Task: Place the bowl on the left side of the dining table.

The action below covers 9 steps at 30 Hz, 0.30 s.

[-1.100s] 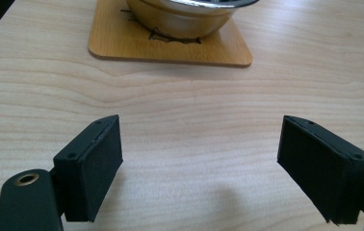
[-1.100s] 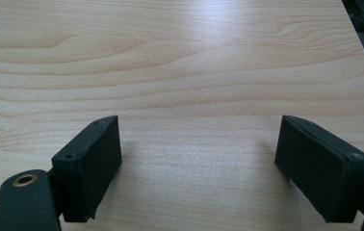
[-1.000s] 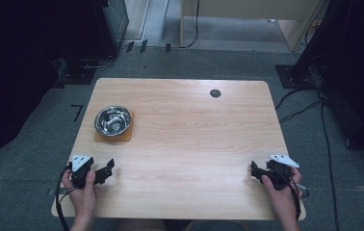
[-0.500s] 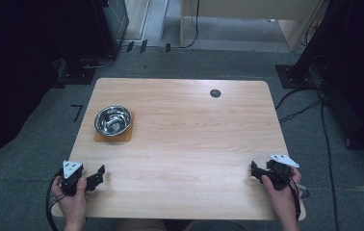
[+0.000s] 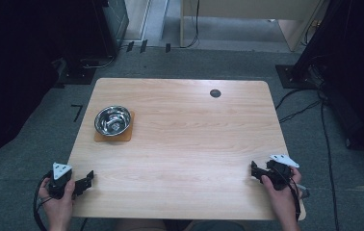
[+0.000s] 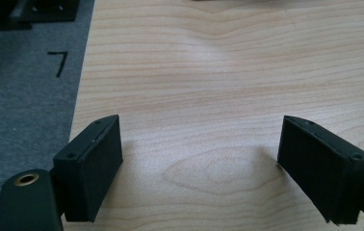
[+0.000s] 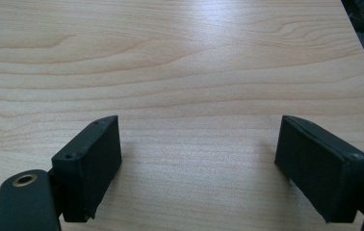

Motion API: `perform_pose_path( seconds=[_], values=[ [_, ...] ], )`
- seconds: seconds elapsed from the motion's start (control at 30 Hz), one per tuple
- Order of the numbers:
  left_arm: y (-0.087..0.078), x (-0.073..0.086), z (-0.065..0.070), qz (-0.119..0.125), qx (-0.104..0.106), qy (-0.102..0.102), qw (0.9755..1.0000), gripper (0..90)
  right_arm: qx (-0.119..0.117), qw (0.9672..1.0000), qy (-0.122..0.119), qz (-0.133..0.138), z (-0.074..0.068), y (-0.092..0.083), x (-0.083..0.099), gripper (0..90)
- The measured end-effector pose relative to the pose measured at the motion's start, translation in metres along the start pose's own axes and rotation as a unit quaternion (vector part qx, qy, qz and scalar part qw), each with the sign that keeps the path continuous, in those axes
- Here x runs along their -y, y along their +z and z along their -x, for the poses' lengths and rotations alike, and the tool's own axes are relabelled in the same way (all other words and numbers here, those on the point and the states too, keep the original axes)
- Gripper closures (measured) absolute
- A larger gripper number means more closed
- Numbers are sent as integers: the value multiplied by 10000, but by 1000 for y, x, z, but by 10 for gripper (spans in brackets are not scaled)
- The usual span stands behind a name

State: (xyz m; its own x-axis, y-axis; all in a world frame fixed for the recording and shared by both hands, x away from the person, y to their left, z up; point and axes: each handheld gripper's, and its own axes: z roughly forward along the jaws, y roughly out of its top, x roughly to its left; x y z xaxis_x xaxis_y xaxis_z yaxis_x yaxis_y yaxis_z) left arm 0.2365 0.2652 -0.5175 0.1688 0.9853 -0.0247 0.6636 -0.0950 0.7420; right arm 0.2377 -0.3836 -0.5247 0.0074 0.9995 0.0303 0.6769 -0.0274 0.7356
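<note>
High view first: we hold the left gripper (image 5: 84, 182) at the near left corner of the desk (image 5: 194, 154) and the right gripper (image 5: 256, 171) near its right corner, both pointing inward and well apart, likely a resting start with nothing yet chosen. Both sets of jaws stand wide open over bare wood, gripping nothing. Farther off, toward the left side, the steel bowl (image 5: 112, 120) sits upright on a brown mat (image 5: 125, 134), untouched.

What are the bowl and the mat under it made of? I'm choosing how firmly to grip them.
The bowl looks like polished metal, probably stainless steel: silvery with mirror-like reflections. The square mat beneath it looks like cork or thin wood: flat, matte, orange-brown; too small to tell which.
</note>
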Motion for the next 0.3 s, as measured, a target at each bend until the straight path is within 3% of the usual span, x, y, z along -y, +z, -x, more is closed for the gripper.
perform_pose_path(
  seconds=[0.1, 0.3],
  values=[
    [1, 0, 2, -43, -29, 159, 9999, 155, 0, 10000, 0, -1, 0, 0, 0, 159],
    [2, -1, 2, -50, 1, 167, 9998, 147, 1, 10000, 1, -1, 0, 0, 0, 159]
  ],
)
